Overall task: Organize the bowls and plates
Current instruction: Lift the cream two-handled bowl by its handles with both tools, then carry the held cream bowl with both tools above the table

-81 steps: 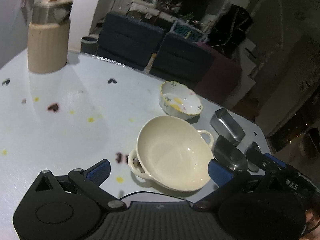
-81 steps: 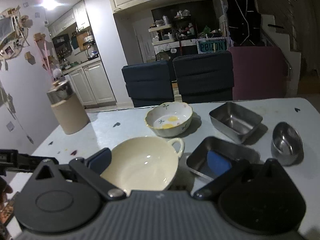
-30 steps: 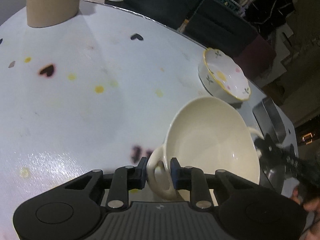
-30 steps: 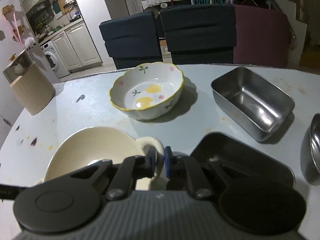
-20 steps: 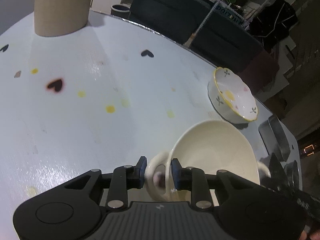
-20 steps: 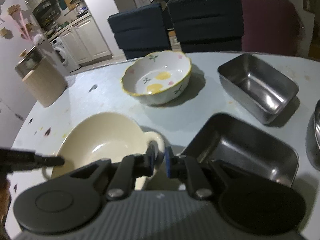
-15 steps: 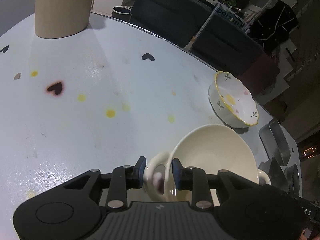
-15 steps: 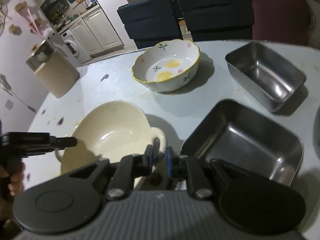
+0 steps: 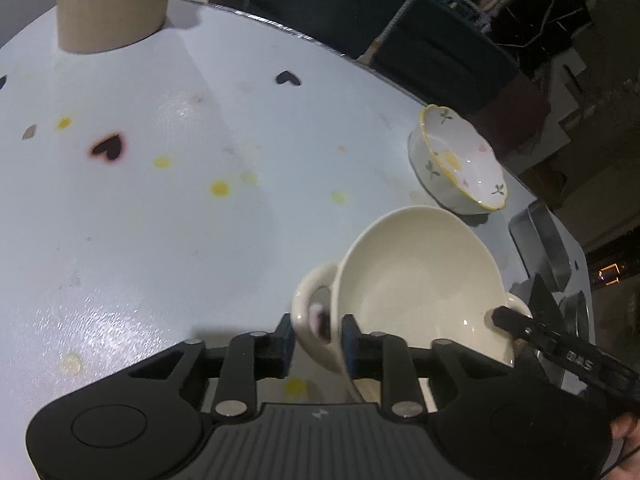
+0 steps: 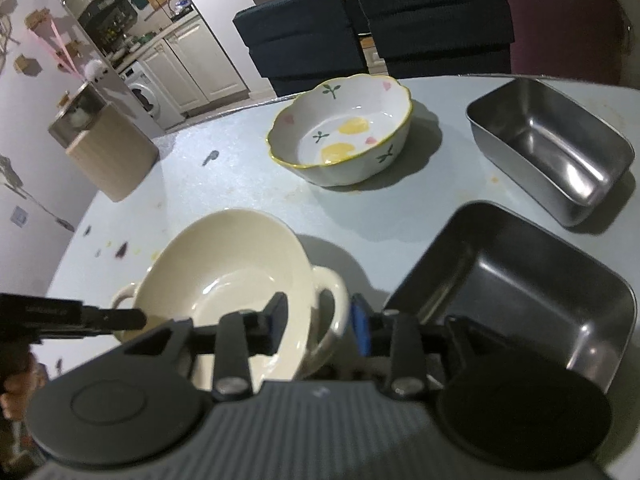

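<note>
A cream two-handled bowl (image 9: 416, 284) hangs tilted over the pale table (image 9: 200, 220). My left gripper (image 9: 318, 340) is closing on its left handle, and the pads press that handle from both sides. In the right wrist view the same cream bowl (image 10: 224, 276) shows its other handle between the jaws of my right gripper (image 10: 318, 320). Those jaws are opening, and the pads stand clear of the handle. A white bowl with a yellow rim and flower print (image 10: 344, 132) sits on the table beyond, also seen as the flowered bowl (image 9: 460, 164) at the right.
Two rectangular steel trays lie at the right: a near one (image 10: 516, 292) beside the cream bowl and a far one (image 10: 552, 148). A beige canister (image 10: 108, 156) stands at the far left. Dark chairs (image 10: 360, 24) line the table's far edge.
My right gripper, shut on the bowl's handle a second ago, has spread its jaws off it. My left gripper has kept its hold on the other handle.
</note>
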Tool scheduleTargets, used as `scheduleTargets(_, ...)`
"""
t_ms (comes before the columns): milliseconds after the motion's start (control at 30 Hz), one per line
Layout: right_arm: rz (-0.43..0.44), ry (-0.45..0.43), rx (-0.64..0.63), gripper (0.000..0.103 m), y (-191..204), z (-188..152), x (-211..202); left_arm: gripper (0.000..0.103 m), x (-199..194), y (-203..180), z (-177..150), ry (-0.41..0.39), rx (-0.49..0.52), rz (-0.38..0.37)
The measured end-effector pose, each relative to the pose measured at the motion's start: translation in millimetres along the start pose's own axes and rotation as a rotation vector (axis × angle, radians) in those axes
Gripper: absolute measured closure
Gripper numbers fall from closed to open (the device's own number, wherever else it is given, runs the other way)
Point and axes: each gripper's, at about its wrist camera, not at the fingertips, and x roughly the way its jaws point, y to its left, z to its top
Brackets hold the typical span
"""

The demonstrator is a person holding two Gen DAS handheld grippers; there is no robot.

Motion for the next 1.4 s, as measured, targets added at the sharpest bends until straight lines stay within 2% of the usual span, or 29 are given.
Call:
scheduleTargets(67, -0.039, 0.000, -0.016, 0.075, 5.2, 0.4, 4.3, 0.078, 1.0, 0.2, 1.2, -0.008, -0.004, 0.003)
scheduleTargets(100, -0.070, -0.001, -0.022, 0.075, 7.1, 0.6, 5.5, 0.078, 1.8, 0.4, 2.4, -0.021, -0.002, 0.004)
scheduleTargets(167, -0.072, 0.004, -0.010, 0.076, 6.5, 1.0, 5.9, 0.078, 3.2, -0.1, 5.7, -0.038, 0.002, 0.011)
scheduleTargets(400, -0.052, 0.031, -0.024, 0.075, 6.7, -7.7, 0.7, 0.078, 8.0, -1.2, 13.4, -0.080, 0.019, 0.013)
scheduleTargets(667, -0.021, 0.002, 0.006, 0.076, 2.7, -14.2, 0.9, 0.077, 12.0, -2.9, 13.8, -0.107, 0.043, 0.010)
scheduleTargets(867, -0.055, 0.025, 0.008, 0.075, 8.0, -13.7, 9.7, 0.077, 15.7, -1.3, 15.1, -0.113, 0.032, -0.005)
scheduleTargets(1133, -0.098, 0.016, -0.007, 0.072, 13.4, -18.7, 14.5, 0.074, 20.5, -6.2, 15.6, -0.143, 0.048, 0.010)
scheduleTargets(1400, -0.066, 0.041, 0.041, 0.075, 8.7, -17.7, 13.5, 0.074, 24.2, -9.2, 18.9, -0.153, 0.120, 0.009)
